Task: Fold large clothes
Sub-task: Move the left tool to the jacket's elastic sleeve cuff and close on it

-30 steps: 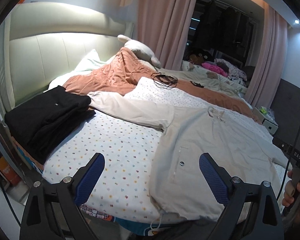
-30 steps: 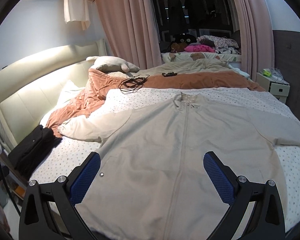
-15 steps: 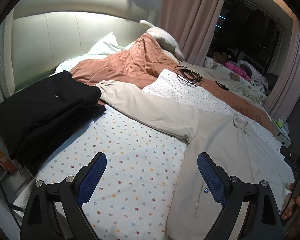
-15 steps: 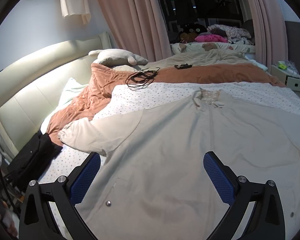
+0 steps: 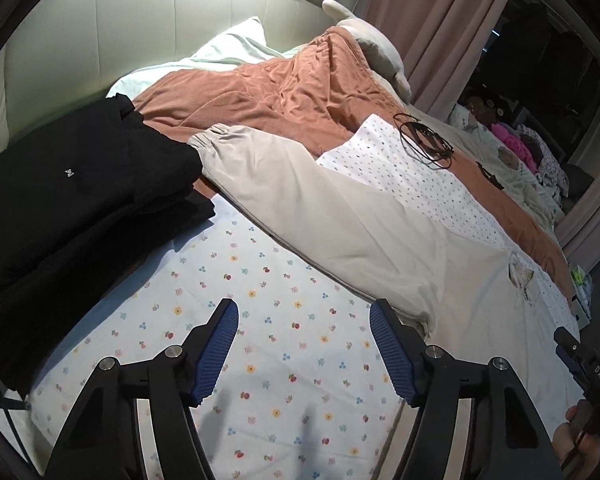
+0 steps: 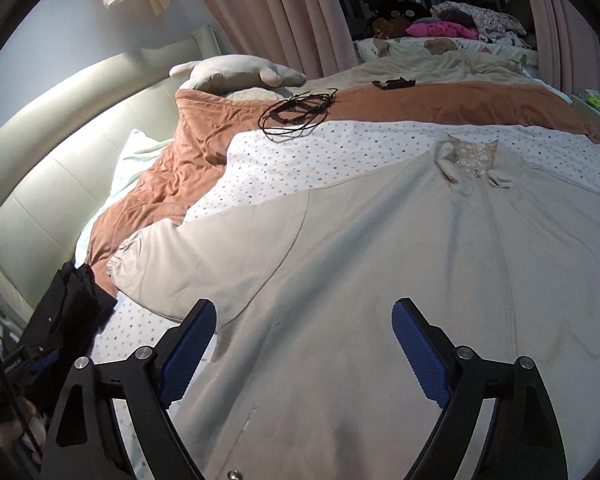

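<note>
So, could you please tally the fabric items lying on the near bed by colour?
Beige: 1, the zip jacket
Black: 1, the folded garment stack
Rust-orange: 1, the quilt
White dotted: 1, the sheet
Pale mint: 1, the pillow
Cream: 1, the plush toy
Total: 6

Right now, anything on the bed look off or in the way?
A tangled black cable lies on the bedding beyond the jacket, and a small black device on the brown blanket. Both are clear of the jacket. Nothing looks spilled or damaged.
</note>
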Motion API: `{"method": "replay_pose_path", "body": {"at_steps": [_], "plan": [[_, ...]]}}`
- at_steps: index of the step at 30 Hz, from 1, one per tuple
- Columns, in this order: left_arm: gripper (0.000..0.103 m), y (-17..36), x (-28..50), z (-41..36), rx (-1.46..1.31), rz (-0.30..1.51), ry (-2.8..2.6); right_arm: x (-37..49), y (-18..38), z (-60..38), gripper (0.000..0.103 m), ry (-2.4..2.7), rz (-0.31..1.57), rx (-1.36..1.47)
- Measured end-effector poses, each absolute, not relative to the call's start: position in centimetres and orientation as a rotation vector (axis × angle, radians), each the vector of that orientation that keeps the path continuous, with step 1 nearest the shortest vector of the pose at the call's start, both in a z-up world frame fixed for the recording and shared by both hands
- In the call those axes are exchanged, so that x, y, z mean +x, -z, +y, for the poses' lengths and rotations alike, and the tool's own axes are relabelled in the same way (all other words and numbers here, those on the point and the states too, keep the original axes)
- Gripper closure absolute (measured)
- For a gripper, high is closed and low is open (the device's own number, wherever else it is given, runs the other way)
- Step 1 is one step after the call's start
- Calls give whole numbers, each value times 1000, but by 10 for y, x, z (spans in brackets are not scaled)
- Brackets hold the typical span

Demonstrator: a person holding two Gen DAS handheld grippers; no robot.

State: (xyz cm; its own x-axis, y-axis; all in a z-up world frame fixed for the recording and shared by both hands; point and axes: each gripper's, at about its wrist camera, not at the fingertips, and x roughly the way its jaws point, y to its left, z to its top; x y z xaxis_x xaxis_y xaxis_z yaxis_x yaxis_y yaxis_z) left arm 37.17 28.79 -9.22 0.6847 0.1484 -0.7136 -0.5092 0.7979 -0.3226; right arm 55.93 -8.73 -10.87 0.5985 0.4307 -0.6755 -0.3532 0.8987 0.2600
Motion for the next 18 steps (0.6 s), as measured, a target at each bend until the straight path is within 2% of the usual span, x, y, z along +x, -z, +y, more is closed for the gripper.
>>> {"method": "replay_pose_path", "body": {"at_steps": [5, 8, 10, 15, 18], "plan": [[35, 105, 405, 303, -553, 753, -398, 582, 127, -72, 26, -476, 856, 92], [43, 115, 425, 315, -574, 773, -405, 594, 138, -60, 39, -500, 888, 89], [47, 125, 439, 322, -594, 793, -419, 601, 147, -54, 52, -517, 920, 90], [49, 148, 468, 341, -650, 831, -454, 616, 168, -34, 66, -557, 974, 87], [49, 163, 483, 348, -676, 855, -477, 620, 181, -23, 70, -580, 1005, 95]]}}
